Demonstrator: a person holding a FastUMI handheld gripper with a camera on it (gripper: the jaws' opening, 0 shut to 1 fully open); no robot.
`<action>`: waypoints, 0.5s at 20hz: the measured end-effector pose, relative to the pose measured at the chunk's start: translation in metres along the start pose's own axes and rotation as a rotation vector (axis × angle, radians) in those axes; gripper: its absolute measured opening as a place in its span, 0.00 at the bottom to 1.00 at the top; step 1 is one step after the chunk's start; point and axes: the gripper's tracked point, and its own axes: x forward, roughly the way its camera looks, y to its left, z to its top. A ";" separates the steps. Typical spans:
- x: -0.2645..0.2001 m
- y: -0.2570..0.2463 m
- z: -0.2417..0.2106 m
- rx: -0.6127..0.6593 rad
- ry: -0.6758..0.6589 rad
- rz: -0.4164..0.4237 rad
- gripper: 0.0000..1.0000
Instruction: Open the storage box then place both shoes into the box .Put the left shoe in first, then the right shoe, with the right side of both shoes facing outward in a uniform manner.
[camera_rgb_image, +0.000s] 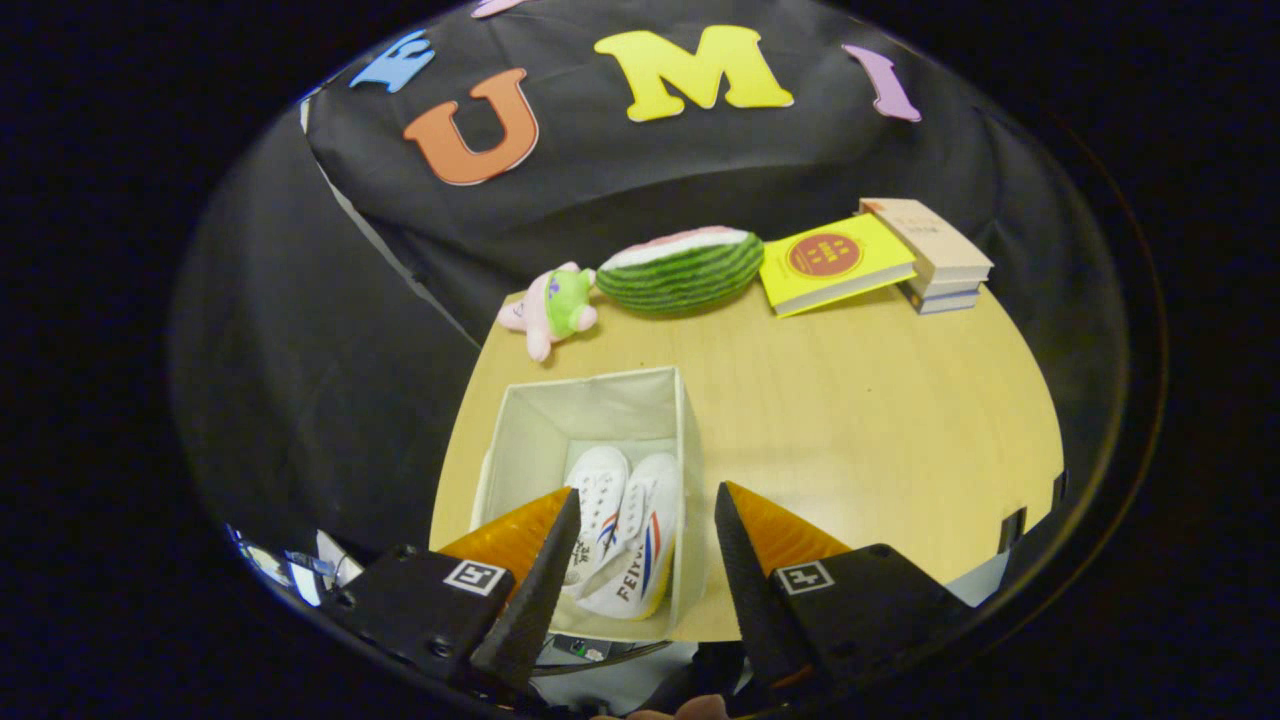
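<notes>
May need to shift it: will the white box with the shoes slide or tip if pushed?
The storage box looks thin-walled, so its sides may flex. The shoes inside probably steady it. The hand-held gripper hangs open above.

Two white shoes in open box

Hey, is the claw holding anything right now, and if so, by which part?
Nothing is held. The claw is open above the storage box, and both shoes lie inside it, apart from the fingers.
</notes>
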 end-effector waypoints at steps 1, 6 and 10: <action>-0.012 -0.005 0.018 -0.011 -0.049 -0.018 0.83; -0.084 -0.032 0.083 -0.096 -0.401 -0.062 0.86; -0.141 -0.046 0.104 -0.167 -0.607 -0.124 1.00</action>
